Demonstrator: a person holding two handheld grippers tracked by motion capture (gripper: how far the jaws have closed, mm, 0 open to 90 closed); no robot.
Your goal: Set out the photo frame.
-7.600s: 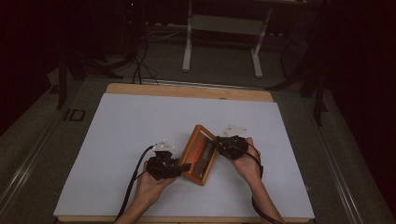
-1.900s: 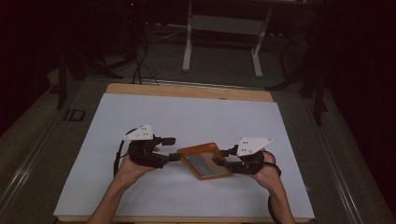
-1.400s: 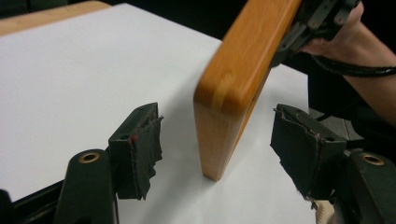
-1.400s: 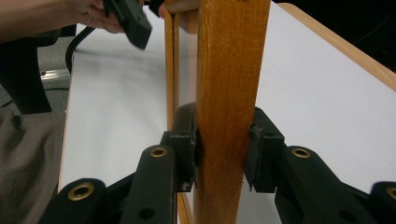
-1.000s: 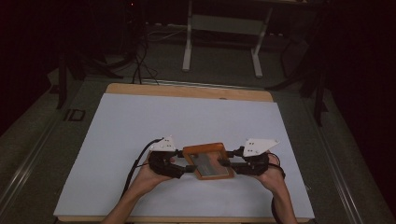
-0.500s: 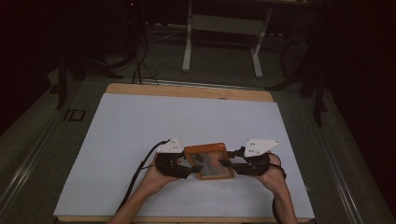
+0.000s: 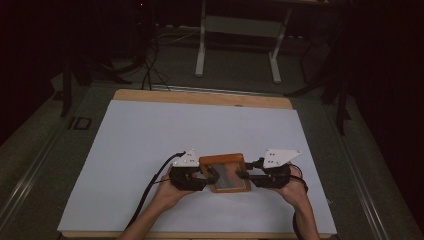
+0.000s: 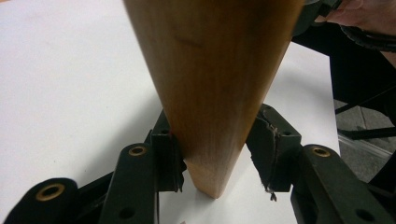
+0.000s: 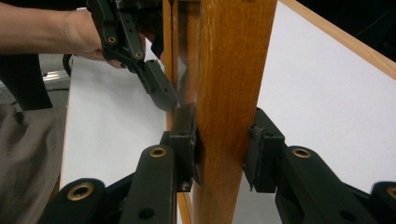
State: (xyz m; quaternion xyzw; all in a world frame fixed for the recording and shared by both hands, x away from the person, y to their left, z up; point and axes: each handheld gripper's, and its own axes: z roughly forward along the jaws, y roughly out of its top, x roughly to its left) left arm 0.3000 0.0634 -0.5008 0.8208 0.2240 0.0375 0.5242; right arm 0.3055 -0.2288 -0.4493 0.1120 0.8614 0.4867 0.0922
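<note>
Wooden frame [image 7: 226, 173] is held between the two grippers near the front edge of the bench [image 7: 150, 140], roughly at the middle of its width. In the high view it is seen as a small orange-brown rectangle with a grey panel inside, its long sides running left to right.

The left gripper [image 7: 202, 176] is clamped on the frame's left edge, with a cable trailing toward the bench's front edge. In the left gripper view [image 8: 215, 161] the frame's wooden edge is seen between the two black jaws; the left jaw's pad is pressed against the wood, while a slight gap is seen at the right pad, whose rubber looks torn.

The right gripper [image 7: 247, 176] is closed on the frame's right edge. In the right gripper view [image 9: 222, 149] both jaws are pressed against the wooden bar, and the left gripper with its hand [image 9: 77, 32] is seen farther off at the frame's opposite end.

The bench is covered by a white sheet [image 7: 200, 130], with a wooden rim exposed at the far side. A grey plate [image 7: 281, 156] is carried on top of the right gripper.
</note>
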